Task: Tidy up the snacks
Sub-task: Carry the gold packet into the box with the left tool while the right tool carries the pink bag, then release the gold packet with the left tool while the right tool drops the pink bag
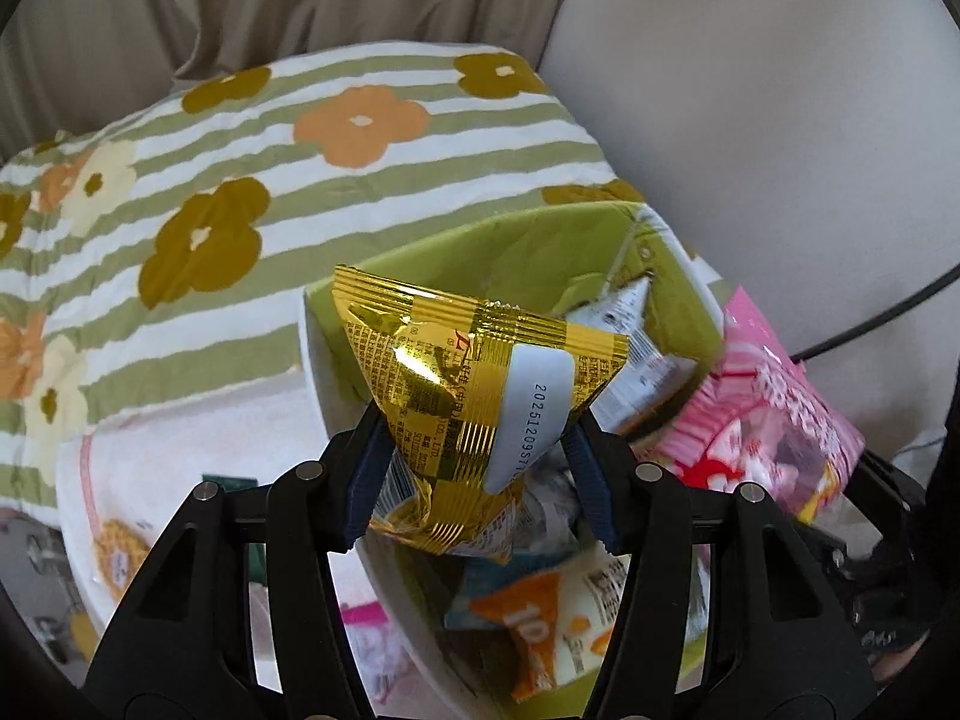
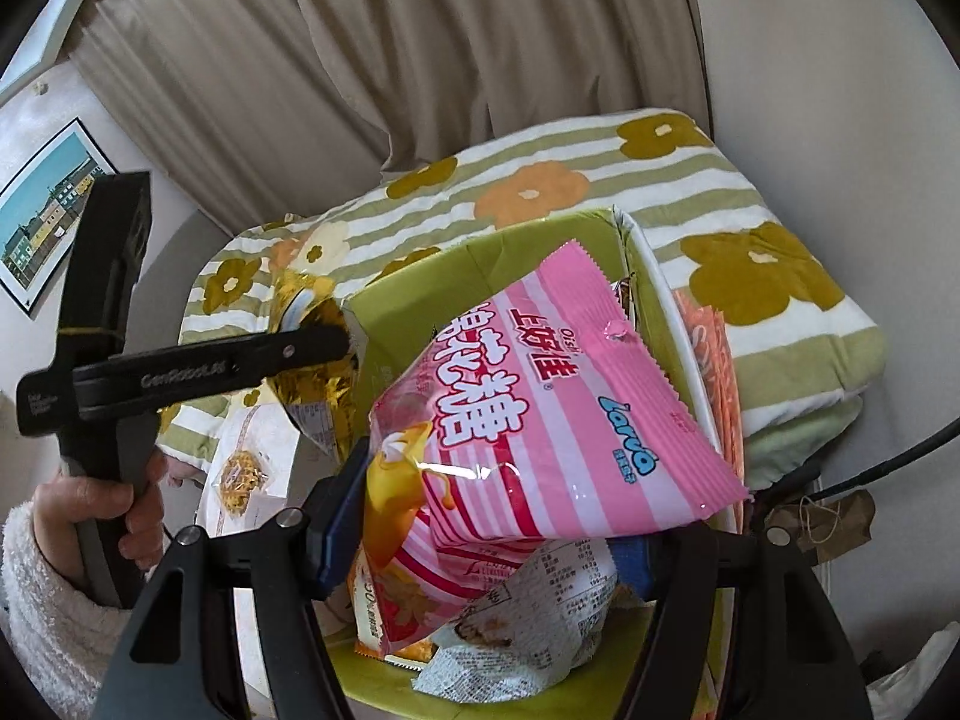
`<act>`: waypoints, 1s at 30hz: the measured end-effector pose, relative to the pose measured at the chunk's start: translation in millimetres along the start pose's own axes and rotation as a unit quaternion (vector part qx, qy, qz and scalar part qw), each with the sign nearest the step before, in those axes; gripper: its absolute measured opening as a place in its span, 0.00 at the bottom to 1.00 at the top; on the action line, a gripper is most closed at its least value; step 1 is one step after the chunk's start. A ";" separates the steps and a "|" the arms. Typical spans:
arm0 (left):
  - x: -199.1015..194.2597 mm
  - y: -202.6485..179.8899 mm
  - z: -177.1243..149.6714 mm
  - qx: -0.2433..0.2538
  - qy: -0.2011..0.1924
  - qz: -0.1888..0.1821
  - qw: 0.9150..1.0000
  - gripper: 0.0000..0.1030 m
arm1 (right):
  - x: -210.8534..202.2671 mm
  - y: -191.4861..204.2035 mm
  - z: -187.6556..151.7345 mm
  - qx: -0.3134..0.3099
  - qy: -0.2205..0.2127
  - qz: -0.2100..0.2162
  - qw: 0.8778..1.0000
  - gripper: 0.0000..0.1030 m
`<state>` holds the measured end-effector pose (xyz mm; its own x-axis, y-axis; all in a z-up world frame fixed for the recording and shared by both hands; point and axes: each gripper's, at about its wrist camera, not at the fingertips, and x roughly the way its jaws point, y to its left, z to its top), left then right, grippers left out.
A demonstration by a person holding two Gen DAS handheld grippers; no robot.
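My left gripper [image 1: 474,456] is shut on a crinkled gold snack packet [image 1: 480,372], its blue pads pinching the lower half. The packet hangs over a green box [image 1: 540,246] that holds several snack packets, among them an orange-and-white one [image 1: 540,618]. My right gripper [image 2: 492,516] is shut on a large pink-and-white striped packet [image 2: 558,396], also held over the green box [image 2: 408,324]. That pink packet [image 1: 774,414] shows at the right of the left wrist view. In the right wrist view the gold packet [image 2: 312,324] sits at the left, with a hand in a fluffy white sleeve [image 2: 54,588] holding the tool.
A green-striped flower blanket [image 1: 240,180] lies behind and left of the box. A white packet with a yellow snack picture [image 2: 240,468] lies left of the box, and orange packets [image 2: 714,360] stand along its right side. A curtain [image 2: 420,60] hangs behind, and a black cable [image 1: 888,312] runs at the right.
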<state>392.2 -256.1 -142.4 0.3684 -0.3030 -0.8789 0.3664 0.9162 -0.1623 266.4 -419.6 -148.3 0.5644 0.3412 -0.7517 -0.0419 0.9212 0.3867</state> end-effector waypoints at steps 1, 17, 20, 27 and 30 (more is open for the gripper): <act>2.4 0.7 2.3 0.002 0.002 0.006 1.000 0.56 | 2.6 0.2 0.9 -0.002 0.003 0.000 1.000 0.62; -21.6 40.1 -25.0 -0.029 -0.018 0.043 0.999 0.96 | 17.4 1.9 5.1 -0.026 0.020 -0.008 0.999 0.62; -28.6 48.4 -34.9 -0.043 -0.021 0.044 0.998 0.97 | 19.1 5.3 7.8 -0.034 0.025 -0.004 0.999 0.63; -42.7 60.0 -54.1 -0.067 -0.025 0.057 0.996 0.96 | 28.4 16.7 15.8 -0.057 0.029 0.009 0.998 0.89; -49.8 66.3 -63.9 -0.083 -0.026 0.057 0.995 0.96 | 24.9 18.0 15.6 -0.056 0.012 0.011 0.998 0.96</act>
<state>343.5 -163.5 -138.0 0.4449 -0.2043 -0.8719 0.1754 0.9747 -0.1389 292.5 -397.4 -151.8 0.5422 0.3640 -0.7573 -0.1459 0.9284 0.3418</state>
